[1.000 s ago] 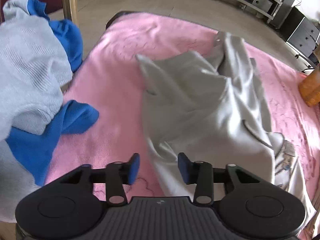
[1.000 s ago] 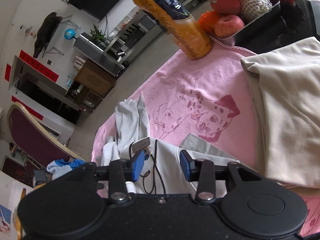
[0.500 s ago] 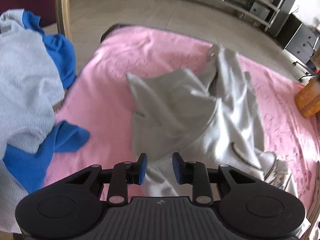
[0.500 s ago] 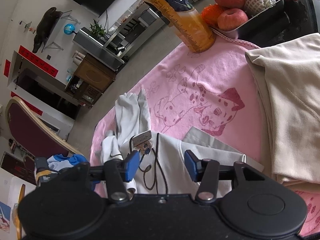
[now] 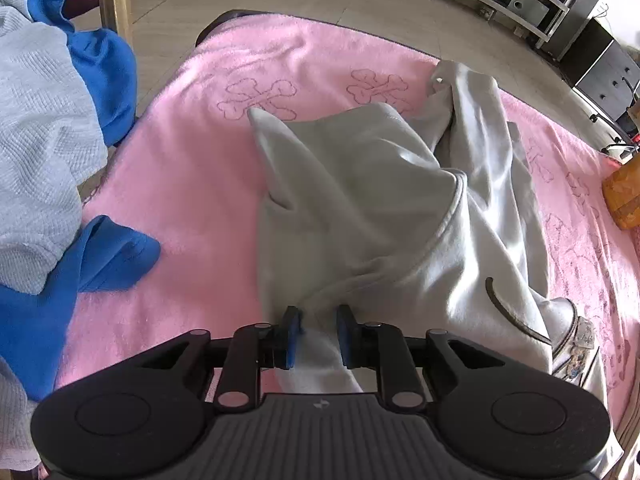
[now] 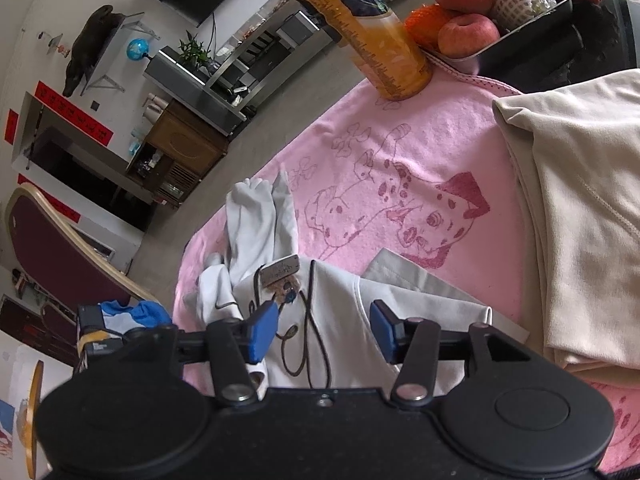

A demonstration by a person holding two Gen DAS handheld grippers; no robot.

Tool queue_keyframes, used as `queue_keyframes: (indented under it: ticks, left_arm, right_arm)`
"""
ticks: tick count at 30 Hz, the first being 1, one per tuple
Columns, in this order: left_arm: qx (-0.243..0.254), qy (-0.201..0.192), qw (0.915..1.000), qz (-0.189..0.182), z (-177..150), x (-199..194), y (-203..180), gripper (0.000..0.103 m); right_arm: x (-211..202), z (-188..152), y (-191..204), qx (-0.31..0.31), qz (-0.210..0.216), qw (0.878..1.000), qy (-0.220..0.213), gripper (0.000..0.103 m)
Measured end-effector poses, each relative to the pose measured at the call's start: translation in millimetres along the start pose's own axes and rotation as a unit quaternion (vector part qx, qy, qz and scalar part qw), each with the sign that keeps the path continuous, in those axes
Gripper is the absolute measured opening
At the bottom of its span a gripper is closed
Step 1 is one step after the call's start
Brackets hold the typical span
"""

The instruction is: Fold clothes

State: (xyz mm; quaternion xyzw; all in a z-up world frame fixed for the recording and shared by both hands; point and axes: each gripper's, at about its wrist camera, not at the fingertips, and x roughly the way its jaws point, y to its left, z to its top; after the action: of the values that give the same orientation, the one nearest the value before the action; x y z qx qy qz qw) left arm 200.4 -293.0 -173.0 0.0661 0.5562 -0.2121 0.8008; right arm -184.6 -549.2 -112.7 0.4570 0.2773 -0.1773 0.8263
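A light grey hoodie (image 5: 380, 208) lies crumpled on the pink blanket (image 5: 200, 160). My left gripper (image 5: 318, 336) points steeply down at its near edge, shut on a pinch of the grey fabric. In the right wrist view the same hoodie (image 6: 420, 296) shows its dark drawstring (image 6: 316, 336) and a tag (image 6: 280, 270). My right gripper (image 6: 324, 332) hovers over that part, open, with the fabric below its fingers and nothing pressed between the pads.
A folded beige garment (image 6: 580, 220) lies on the blanket (image 6: 420, 160) at the right. An orange drink bottle (image 6: 368, 40) and a tray of fruit (image 6: 500, 44) stand at the far edge. A blue and pale grey clothes pile (image 5: 40, 140) sits left, by a chair (image 6: 52, 248).
My left gripper slid onto the hoodie's near edge and shut on it. The right gripper's jaws widened a little and it stayed in place.
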Motion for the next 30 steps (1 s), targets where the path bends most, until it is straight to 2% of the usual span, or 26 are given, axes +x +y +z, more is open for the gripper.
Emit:
queue_keyframes:
  ticks: [6,10,14,16,19,22,26,28,30]
  left_arm:
    - [-0.018,-0.033,0.9993,0.006,-7,-30,12,0.004]
    - [-0.041,-0.076,0.9963,0.002,-17,-78,49,0.003]
    - [-0.078,-0.109,0.9910,0.006,-42,-127,102,0.003]
    - [-0.097,-0.114,0.9886,0.015,-61,-143,130,0.003]
    - [-0.117,-0.100,0.9879,0.019,-94,-153,153,0.003]
    - [-0.109,-0.101,0.9877,0.047,-117,-153,164,0.000]
    - [-0.106,-0.098,0.9893,0.015,-123,-150,168,0.000]
    - [-0.086,-0.105,0.9907,0.009,-122,-153,157,0.001]
    - [-0.065,-0.109,0.9918,0.010,-121,-155,144,0.013]
  right_arm:
    - [4,0,-3,0.005,-0.007,1.000,0.007,0.050]
    - [5,0,-6,0.009,-0.010,1.000,0.011,0.050]
    - [4,-3,-16,0.032,-0.013,0.999,0.017,0.052]
    - [2,-6,-23,0.047,-0.016,0.999,0.020,0.057]
    - [-2,-16,-32,0.076,-0.026,0.996,0.026,0.058]
    - [-9,-27,-33,0.082,-0.033,0.996,0.025,0.058]
    - [-12,-38,-33,0.078,-0.054,0.995,0.026,0.057]
    - [-13,-42,-37,0.085,-0.066,0.994,0.022,0.052]
    - [-12,-45,-40,0.092,-0.077,0.993,0.023,0.042]
